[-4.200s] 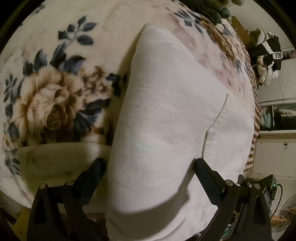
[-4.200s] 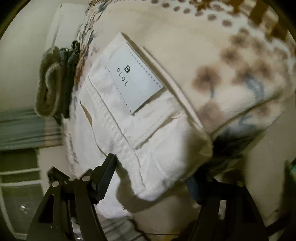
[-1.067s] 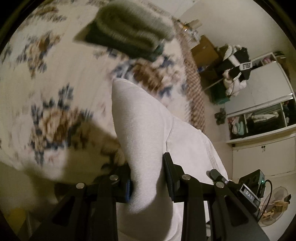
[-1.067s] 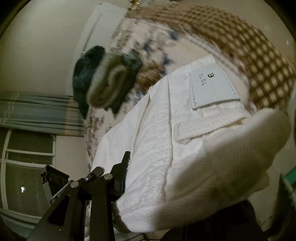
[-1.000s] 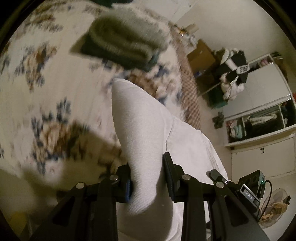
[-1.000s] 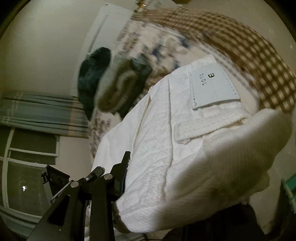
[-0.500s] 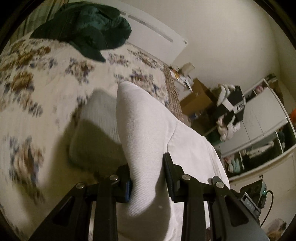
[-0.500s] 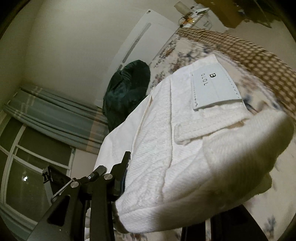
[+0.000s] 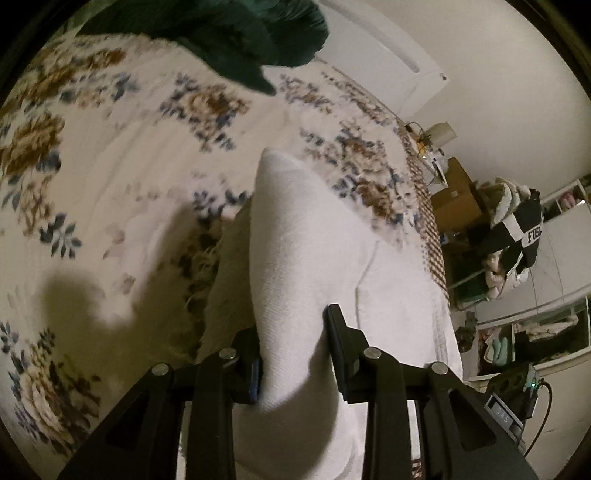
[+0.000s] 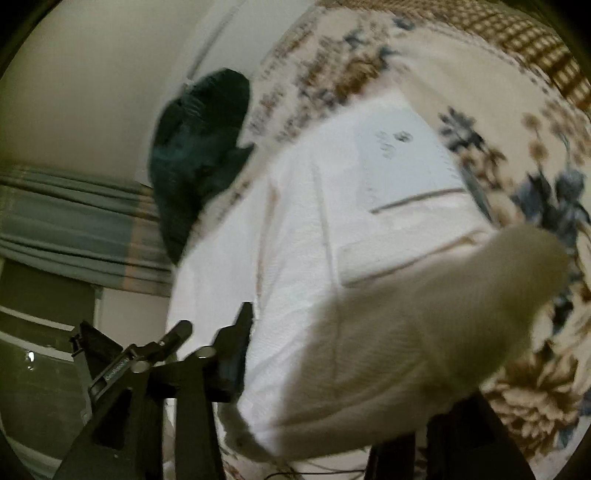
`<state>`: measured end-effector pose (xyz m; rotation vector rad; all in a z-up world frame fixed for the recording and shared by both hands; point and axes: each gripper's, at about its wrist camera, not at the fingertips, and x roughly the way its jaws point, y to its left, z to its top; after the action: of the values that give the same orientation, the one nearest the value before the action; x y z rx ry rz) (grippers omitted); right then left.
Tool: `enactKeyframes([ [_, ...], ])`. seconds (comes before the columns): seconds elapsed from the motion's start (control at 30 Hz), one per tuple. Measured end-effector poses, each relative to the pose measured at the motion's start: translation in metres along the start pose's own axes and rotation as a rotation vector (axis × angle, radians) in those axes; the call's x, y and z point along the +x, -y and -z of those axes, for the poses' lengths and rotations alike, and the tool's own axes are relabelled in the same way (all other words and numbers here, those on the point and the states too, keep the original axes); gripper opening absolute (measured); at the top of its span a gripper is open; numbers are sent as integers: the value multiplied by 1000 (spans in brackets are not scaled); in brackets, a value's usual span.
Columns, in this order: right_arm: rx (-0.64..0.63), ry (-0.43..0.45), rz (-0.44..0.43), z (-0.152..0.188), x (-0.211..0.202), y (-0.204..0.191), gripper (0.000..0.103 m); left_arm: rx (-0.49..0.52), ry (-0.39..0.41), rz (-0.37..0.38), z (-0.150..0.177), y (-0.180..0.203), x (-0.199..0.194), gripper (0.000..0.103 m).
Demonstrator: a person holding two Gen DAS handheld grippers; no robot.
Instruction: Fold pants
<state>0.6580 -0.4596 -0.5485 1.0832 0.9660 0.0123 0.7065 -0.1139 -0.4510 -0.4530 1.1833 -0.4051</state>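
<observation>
Two views of one bed. Left wrist view: floral blanket (image 9: 110,177) across the left, dark green garment (image 9: 236,40) at top centre, left gripper (image 9: 293,354) at bottom centre pinched narrowly onto a fold of the white pants (image 9: 306,258). Right wrist view, blurred: same pants (image 10: 332,258) filling the centre; right gripper (image 10: 343,369) at the bottom, jaws just widening, fabric between them, grip impossible to confirm.

the pants (image 9: 317,258) lie on the bed (image 9: 110,177) near its right edge, over a folded garment (image 9: 225,280) (mostly hidden). a jacket (image 9: 236,33) sits at the bed's far edge, behind them.
</observation>
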Motion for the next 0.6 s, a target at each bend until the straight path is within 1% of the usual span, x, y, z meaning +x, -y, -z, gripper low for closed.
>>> enactKeyframes([
  [0.07,8,-21,23,0,-4,10,55,8,-8,2,6,-2,-1,29],
  [0.17,-7,-24,58,3,-20,18,55,18,-25,8,14,-1,-5,30],
  [0.27,-22,-31,135,8,-37,21,55,18,-26,-7,15,2,-9,30],
  [0.33,-52,-43,203,8,-40,13,57,23,-33,-33,15,7,-11,31],
  [0.37,-71,-39,231,11,-43,9,60,32,-35,-49,16,11,-13,31],
  [0.43,-139,-32,311,14,-48,-8,72,61,-27,-89,15,20,-18,32],
  [0.47,-167,-27,337,16,-50,-18,83,80,-18,-119,16,27,-23,32],
  [0.5,-189,-20,355,19,-53,-25,91,96,-10,-139,17,32,-27,35],
  [0.53,-236,1,397,23,-58,-38,93,116,-5,-165,17,36,-32,48],
  [0.57,-261,13,419,27,-62,-46,94,139,0,-197,19,42,-36,60],
  [0.6,-291,29,449,31,-66,-56,97,164,8,-225,21,49,-41,84],
])
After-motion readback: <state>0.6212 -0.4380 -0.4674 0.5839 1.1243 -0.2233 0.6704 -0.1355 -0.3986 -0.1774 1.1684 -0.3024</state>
